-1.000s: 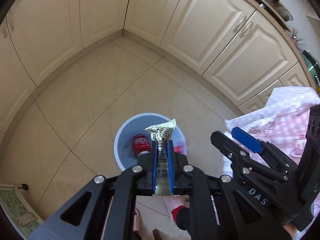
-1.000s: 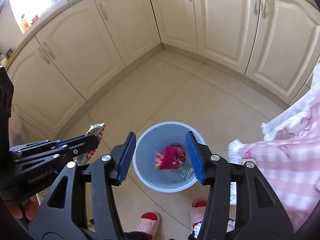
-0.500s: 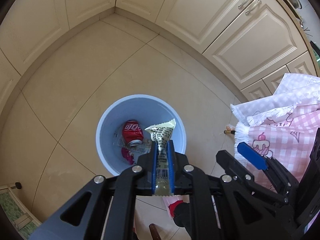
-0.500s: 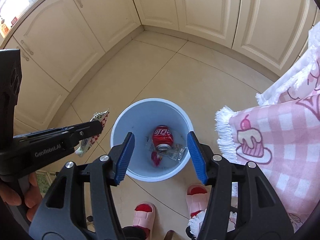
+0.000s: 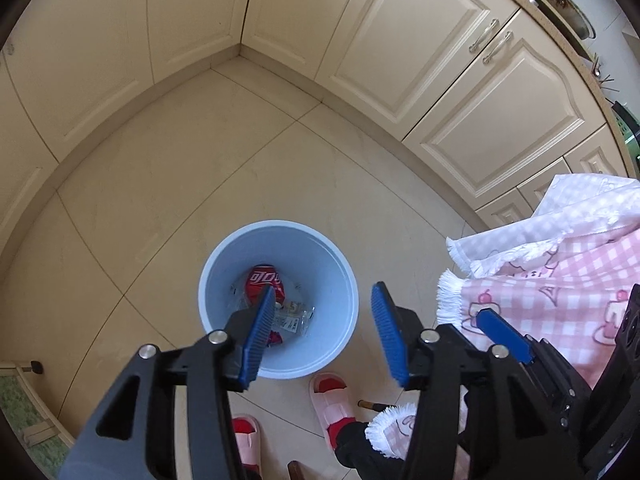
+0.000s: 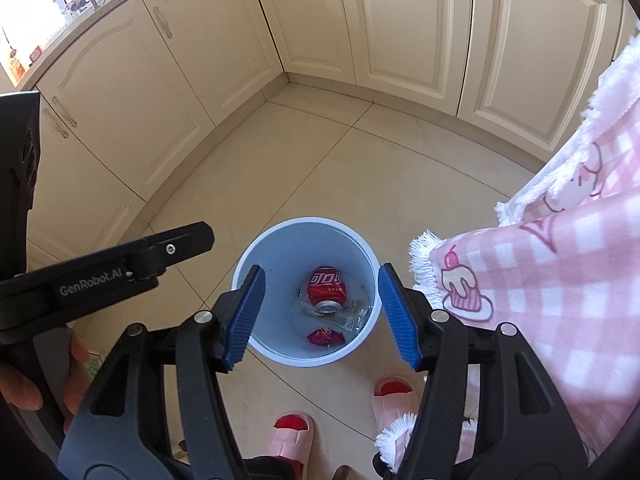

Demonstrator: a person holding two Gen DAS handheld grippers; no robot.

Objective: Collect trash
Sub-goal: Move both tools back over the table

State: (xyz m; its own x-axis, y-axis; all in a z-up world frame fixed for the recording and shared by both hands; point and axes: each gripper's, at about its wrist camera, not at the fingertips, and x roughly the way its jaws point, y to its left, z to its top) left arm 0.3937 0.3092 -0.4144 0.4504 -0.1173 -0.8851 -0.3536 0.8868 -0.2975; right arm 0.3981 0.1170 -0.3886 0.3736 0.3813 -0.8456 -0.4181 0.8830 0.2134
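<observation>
A light blue bin stands on the tiled floor; it also shows in the right wrist view. In it lie a red soda can, a pale printed wrapper and a crumpled red wrapper. My left gripper is open and empty above the bin. My right gripper is open and empty above the bin too. The left gripper's body shows at the left of the right wrist view.
A pink checked tablecloth hangs at the right, close to the bin. Cream cabinets line the corner behind. The person's pink slippers stand just in front of the bin.
My left gripper has opened and let go of the pale wrapper, which now lies in the bin beside the can. My right gripper stays open above the bin.
</observation>
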